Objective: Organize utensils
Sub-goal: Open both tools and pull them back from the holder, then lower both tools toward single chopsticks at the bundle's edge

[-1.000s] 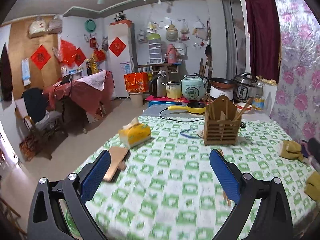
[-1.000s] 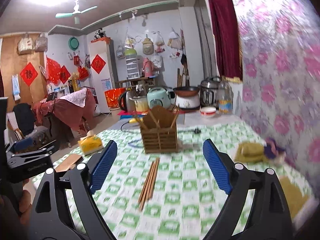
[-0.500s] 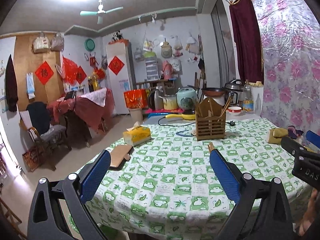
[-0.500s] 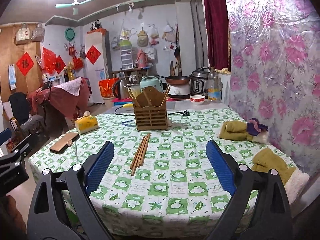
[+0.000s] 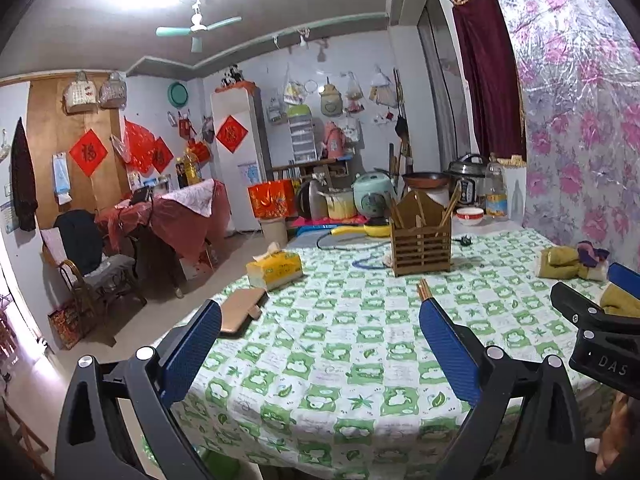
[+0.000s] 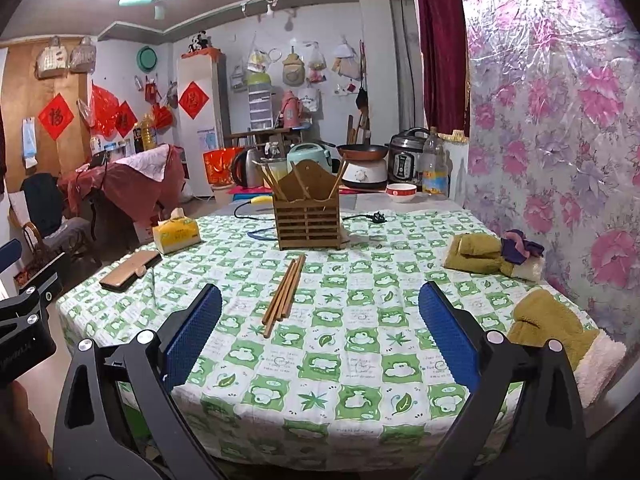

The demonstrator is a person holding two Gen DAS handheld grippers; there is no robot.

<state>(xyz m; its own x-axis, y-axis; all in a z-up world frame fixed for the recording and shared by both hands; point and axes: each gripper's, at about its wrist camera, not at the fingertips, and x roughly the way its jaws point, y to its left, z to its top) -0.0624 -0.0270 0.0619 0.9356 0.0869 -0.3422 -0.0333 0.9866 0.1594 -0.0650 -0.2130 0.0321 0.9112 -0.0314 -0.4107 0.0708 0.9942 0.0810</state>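
1. On the table, green-checked cloth: a bundle of wooden chopsticks lies loose, just in front of the slatted wooden holder.
2. Holder upright near table centre; a few chopsticks already lean inside.
3. Right gripper: jaws have just been opening, now wide apart, nothing between the pads, held above the near table edge.
4. Left gripper: jaws wide apart, empty, to the left of the bundle.
5. Tissue box and phone left of holder; yellow gloves right.

Floral wall at right; ceiling fan overhead.
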